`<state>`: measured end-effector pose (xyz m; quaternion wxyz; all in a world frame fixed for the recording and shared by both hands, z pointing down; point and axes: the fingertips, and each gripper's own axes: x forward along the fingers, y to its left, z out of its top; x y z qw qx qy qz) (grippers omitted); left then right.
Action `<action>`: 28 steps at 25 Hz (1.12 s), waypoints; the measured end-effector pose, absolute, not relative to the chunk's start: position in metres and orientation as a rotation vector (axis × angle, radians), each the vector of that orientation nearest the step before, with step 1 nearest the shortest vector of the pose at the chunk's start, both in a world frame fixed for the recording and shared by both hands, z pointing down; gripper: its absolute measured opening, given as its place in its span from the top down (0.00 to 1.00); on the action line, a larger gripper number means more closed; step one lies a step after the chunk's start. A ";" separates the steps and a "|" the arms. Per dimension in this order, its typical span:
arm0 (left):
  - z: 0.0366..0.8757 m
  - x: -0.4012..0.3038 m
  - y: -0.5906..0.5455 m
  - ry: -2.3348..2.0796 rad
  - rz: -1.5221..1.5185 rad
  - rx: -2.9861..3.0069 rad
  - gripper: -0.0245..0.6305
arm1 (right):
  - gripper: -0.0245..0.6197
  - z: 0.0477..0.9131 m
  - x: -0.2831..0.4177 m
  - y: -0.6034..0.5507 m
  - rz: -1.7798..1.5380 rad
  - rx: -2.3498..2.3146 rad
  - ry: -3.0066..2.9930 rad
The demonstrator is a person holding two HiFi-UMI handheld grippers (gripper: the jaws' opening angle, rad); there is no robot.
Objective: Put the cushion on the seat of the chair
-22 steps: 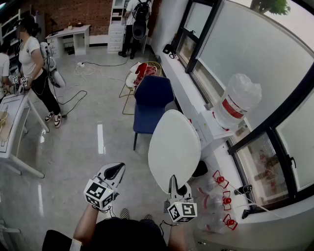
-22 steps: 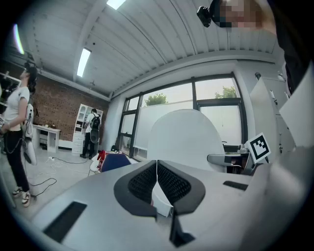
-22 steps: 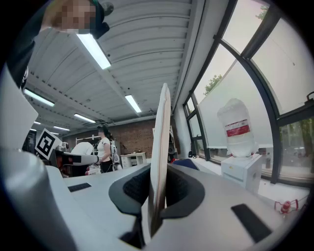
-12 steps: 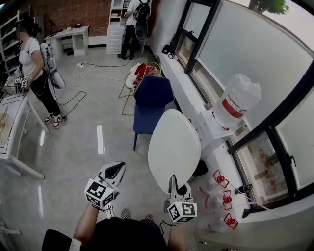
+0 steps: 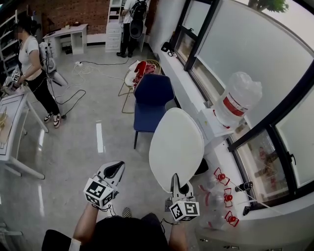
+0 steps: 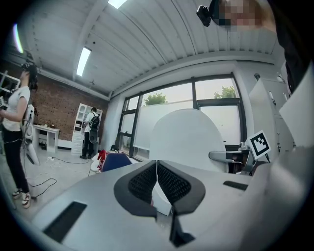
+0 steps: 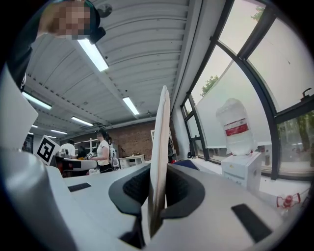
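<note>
Firmly clenched on the lower edge of a white oval cushion [image 5: 175, 147], the right tongs [image 5: 176, 180] hold it upright in front of the person, pads pressing both faces of the thin panel. The left tongs [image 5: 114, 171], near it on the left, are clamped together on nothing. Past the cushion's top edge stands the blue chair [image 5: 152, 100], no cushion on it, well apart across a stretch of grey floor [image 5: 98, 142]. The pick-up looks done. What appears left is the approach to the chair, tipping the cushion flat and laying it on the seat. Farther off, a large water bottle [image 5: 235, 100] sits by the windows, one person [image 5: 32, 63] stands at the left, and another [image 5: 133, 24] faces the shelves near the brick wall [image 5: 73, 12].
</note>
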<state>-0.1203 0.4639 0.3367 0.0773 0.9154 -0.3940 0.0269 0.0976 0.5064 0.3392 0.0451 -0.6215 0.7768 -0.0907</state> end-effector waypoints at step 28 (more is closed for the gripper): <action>0.342 -0.113 0.232 -1.319 0.091 2.695 0.93 | 0.87 0.355 0.115 0.259 -0.319 -1.804 2.436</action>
